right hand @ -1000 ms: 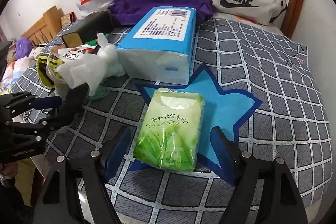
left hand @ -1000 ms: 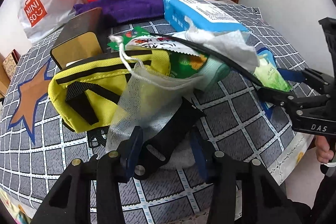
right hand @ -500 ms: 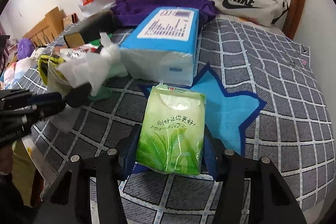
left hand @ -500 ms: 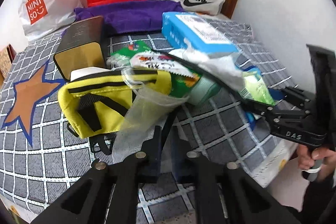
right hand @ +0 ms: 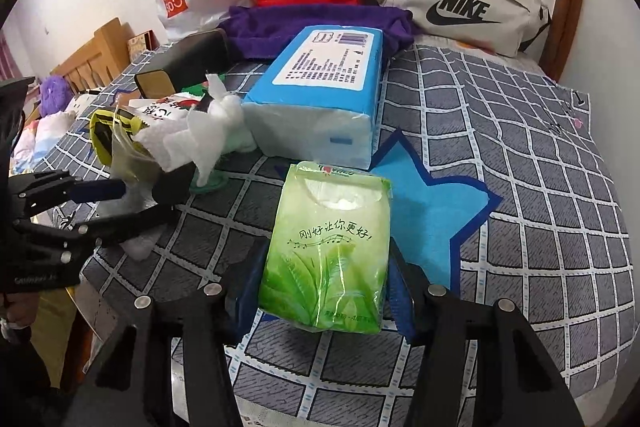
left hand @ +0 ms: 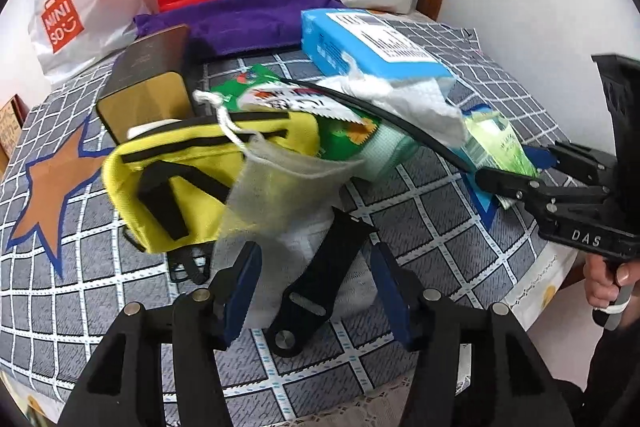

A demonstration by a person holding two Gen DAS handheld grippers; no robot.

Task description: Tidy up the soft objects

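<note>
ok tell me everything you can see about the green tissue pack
The green tissue pack is a soft, glossy plastic packet printed with leaves and Chinese text, white tissue showing through its torn top opening. It lies flat on the checked cloth, partly over a blue star, below the blue pack. The right tongs are closed on its sides.

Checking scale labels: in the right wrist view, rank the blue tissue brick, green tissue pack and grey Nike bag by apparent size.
1. blue tissue brick
2. grey Nike bag, close behind; it is farther away, so unsure
3. green tissue pack

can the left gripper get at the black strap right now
Probably yes. The left gripper is open with the black strap lying between its fingers, nothing on top of that end; the mesh drawstring pouch only crowds it further up.
</note>
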